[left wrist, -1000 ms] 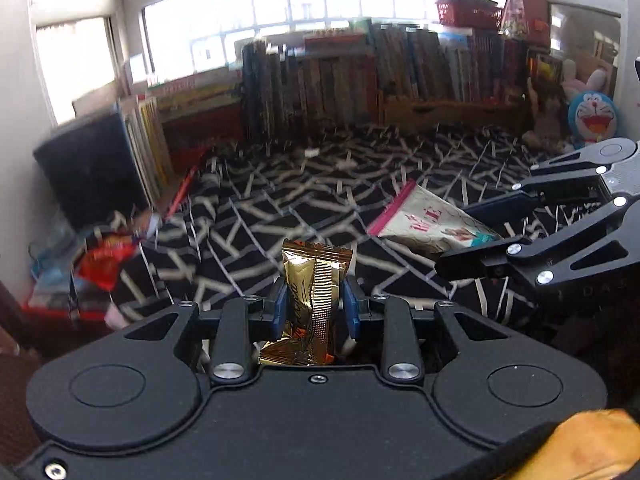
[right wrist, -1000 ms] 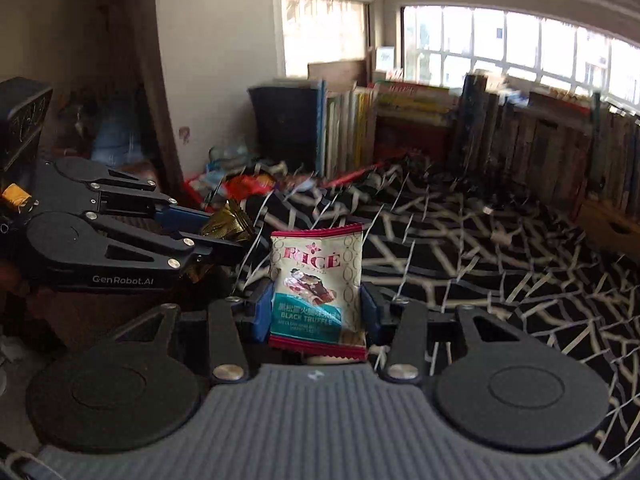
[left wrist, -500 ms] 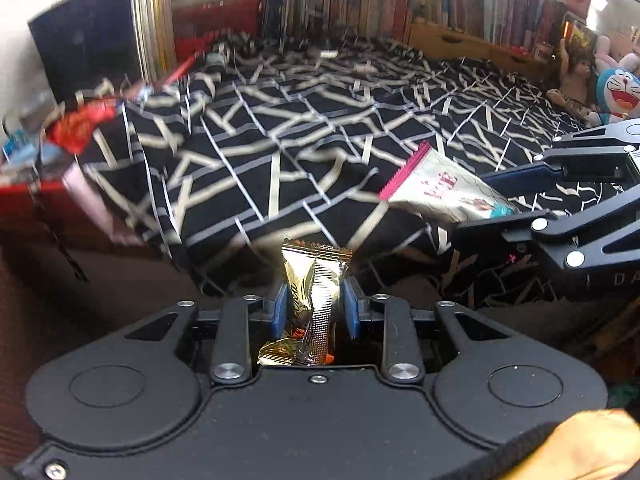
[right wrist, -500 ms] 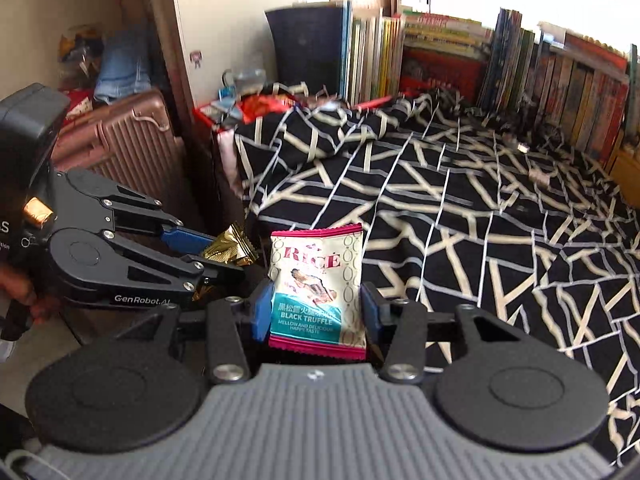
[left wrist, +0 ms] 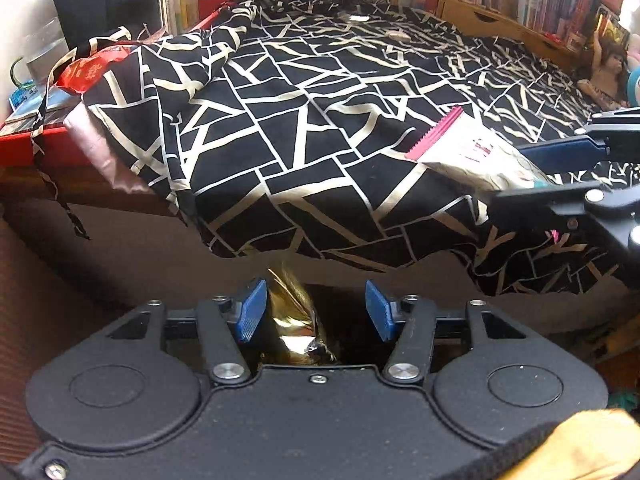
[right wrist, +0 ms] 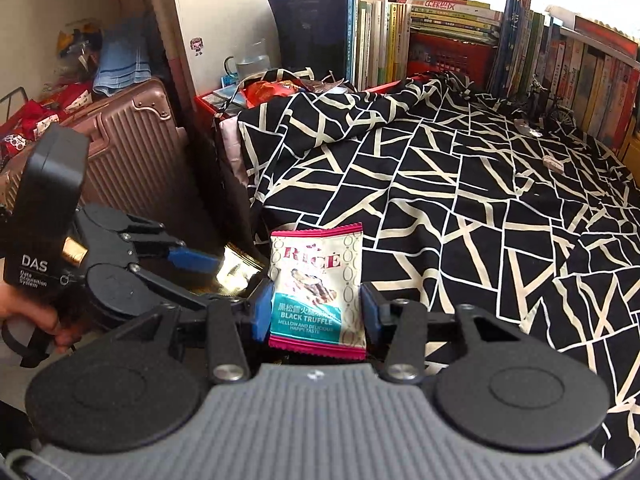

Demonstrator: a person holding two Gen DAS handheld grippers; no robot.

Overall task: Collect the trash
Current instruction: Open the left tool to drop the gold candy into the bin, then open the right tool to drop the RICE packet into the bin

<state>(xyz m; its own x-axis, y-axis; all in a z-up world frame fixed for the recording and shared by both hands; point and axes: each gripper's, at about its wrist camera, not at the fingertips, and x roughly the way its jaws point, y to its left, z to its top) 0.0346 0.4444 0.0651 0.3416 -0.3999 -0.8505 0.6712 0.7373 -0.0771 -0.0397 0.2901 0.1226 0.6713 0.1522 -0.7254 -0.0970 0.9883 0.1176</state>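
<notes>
Left wrist view: left gripper (left wrist: 312, 310) jaws are opening, crinkled gold foil wrapper (left wrist: 296, 320) slipping downward between them, below the black-and-cream patterned bedspread (left wrist: 304, 140) edge. Right gripper (right wrist: 312, 312) is clamping the upright white-and-pink rice snack packet (right wrist: 318, 292) beside it.

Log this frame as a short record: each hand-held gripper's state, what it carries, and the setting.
left hand-held gripper: jaws opening, pads off the gold wrapper, which sits loose between them
right hand-held gripper: shut on the rice snack packet, held upright
setting: edge of a bed with a black-and-cream patterned cover; pink suitcase beside it
drop target: not visible
</notes>
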